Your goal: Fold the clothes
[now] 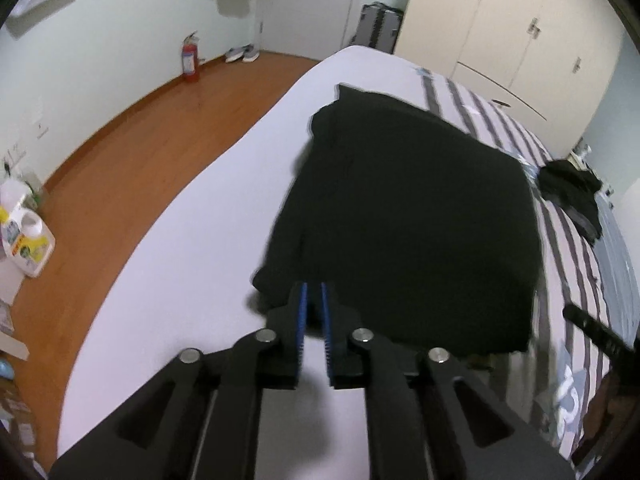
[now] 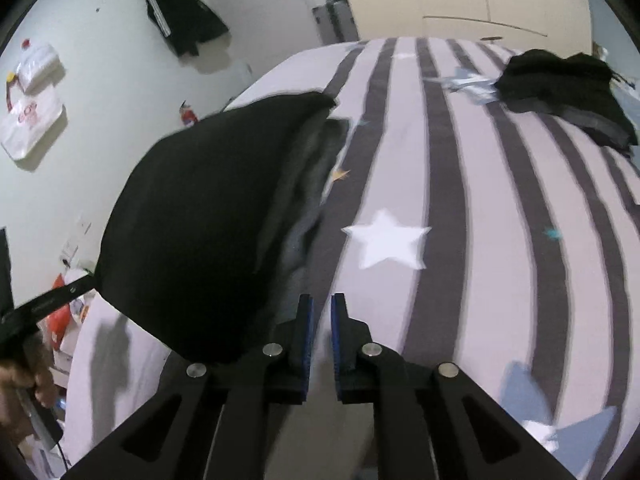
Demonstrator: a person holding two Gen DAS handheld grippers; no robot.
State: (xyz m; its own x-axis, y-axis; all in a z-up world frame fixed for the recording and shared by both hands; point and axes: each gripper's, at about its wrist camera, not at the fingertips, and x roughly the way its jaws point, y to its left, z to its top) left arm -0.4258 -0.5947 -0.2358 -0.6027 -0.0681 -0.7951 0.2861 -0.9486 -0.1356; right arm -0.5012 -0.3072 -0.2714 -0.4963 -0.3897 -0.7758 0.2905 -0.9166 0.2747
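Observation:
A black garment, folded into a thick rectangle, lies on the bed. My left gripper is at its near left corner. The blue pads stand a narrow gap apart with dark cloth showing between the tips, and I see no pinch. In the right wrist view the same garment bulges to the left and a grey inner layer shows along its right edge. My right gripper is just beside that edge, open a little, with only the striped cover visible between its fingers.
A second heap of dark clothes lies far back on the bed. The wooden floor runs along the bed's left side, with a fire extinguisher, shoes and a detergent bottle. A wardrobe stands behind.

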